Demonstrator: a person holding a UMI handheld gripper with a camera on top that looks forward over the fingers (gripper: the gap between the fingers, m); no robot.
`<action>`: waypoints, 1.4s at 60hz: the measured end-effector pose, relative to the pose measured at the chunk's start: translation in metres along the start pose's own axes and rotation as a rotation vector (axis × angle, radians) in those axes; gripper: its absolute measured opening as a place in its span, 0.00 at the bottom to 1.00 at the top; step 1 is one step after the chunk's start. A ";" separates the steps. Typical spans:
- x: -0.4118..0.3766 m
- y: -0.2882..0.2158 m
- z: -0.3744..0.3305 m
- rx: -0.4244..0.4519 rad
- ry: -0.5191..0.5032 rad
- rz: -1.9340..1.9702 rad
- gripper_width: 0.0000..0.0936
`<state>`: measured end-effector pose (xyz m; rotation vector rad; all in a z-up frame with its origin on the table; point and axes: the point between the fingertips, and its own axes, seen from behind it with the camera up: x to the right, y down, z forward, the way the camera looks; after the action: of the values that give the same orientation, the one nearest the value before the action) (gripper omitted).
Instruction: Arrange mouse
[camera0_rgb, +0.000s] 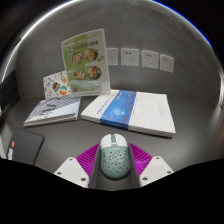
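One wide grey counter (190, 110) carried everything: a blue-and-white book (135, 110) beyond the fingers, a thinner booklet (55, 110) beside it, and the mouse (113, 160) nearest. The hand-held gripper (113, 163) appeared clamped on the mouse, both pads touching its sides. Its rounded shell might squirt out of the pads if squeezed off-centre, knocking the book.

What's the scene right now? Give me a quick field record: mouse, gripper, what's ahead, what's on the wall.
mouse: pale, speckled mouse between the fingers
gripper: gripper with magenta pads against both sides of the mouse
just ahead: white and blue book lying flat on the table
beside it: thinner booklet lying flat
behind: upright leaflet with faces
wall: row of small notices
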<state>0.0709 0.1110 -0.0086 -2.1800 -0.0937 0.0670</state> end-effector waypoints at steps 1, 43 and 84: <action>0.000 0.000 0.000 0.001 0.006 0.003 0.53; -0.294 -0.074 -0.130 0.288 0.079 0.126 0.45; -0.380 0.054 -0.100 0.004 -0.020 0.023 0.91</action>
<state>-0.2965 -0.0364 0.0094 -2.1770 -0.0798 0.1018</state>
